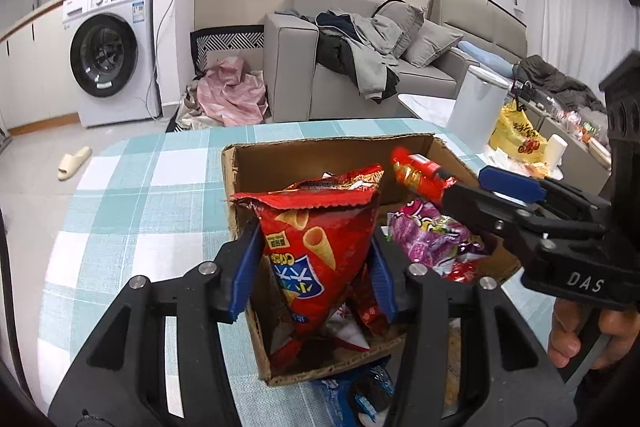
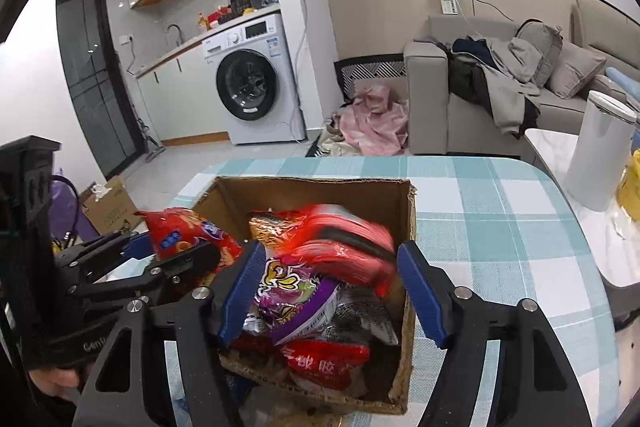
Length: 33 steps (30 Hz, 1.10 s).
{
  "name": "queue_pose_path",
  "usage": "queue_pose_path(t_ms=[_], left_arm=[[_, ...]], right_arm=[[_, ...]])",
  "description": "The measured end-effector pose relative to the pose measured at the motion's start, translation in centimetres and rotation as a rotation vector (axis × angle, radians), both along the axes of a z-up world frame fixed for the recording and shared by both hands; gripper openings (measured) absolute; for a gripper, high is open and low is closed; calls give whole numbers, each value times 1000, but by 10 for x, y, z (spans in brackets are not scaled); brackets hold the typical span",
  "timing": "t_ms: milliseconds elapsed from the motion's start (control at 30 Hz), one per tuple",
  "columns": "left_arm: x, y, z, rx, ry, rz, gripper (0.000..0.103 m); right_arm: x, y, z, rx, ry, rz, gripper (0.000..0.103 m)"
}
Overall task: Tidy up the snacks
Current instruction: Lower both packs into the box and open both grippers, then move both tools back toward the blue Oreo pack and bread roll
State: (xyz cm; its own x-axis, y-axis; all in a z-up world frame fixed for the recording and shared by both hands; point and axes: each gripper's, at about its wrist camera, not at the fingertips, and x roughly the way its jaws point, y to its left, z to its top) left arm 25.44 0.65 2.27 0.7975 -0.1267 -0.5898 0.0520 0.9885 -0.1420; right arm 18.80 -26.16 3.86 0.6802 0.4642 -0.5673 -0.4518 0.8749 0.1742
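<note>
Filling of the cardboard box (image 1: 320,143) judged well along: already heaped with a purple packet (image 1: 432,231), silver wrappers and a red packet with white lettering (image 2: 324,363) against the near wall. Gripping a red cone-snack bag (image 1: 316,239) with the left gripper (image 1: 314,243), blue pads pressed on both flanks, bag upright over the near left part of the box, bottom end down among the packets. Holding nothing firmly with the right gripper (image 2: 330,251): jaws spread wide, pads clear of a red snack packet (image 2: 340,243), blurred, loose above the pile at centre frame. Left to do, by the look of it: letting go of the cone-snack bag, settling the red snack packet, and probably boxing a blue packet (image 1: 360,387) lying on the checked tablecloth (image 1: 160,187) just outside the near wall.

Seen only from the left wrist: that blue packet at bottom centre, the holding hand (image 1: 584,331) at lower right, a yellow bag (image 1: 516,135) on a side table at right. Seen only from the right wrist: the full heap from above, the lettered packet, free room along the far wall of the box.
</note>
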Motion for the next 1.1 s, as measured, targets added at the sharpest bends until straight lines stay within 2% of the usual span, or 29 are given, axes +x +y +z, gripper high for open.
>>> queue_pose_path(t_ms=[67,167,233,300,367,500,900,1100], left_arm=[[-5,3,2,-17,0,-7,54],[-14,1,7,-16,-7,-23,66],[-23,-2,11,5,-18,-14,85],[-32,-2,13,30,-32,9,87],[-42,-3,16,23,-30,17,89],[-61,0,20,8,-46,43,102],[-112,6,29,-4,-75,74,102],[-130,6,24,-4,-77,81,102]], right_arm=[[-4,-4,2,-18,-21,-28,87],[-11,-12,4,-5,-20,-24,93],[-15,-17,3,1,-12,-31,97],[-21,-24,3,10,-11,-41,101],[-28,-31,4,23,-17,-55,102],[-39,-40,5,41,-8,-52,102],[-76,-50,5,30,-5,-15,103],[-89,-52,0,16,2,-2,103]])
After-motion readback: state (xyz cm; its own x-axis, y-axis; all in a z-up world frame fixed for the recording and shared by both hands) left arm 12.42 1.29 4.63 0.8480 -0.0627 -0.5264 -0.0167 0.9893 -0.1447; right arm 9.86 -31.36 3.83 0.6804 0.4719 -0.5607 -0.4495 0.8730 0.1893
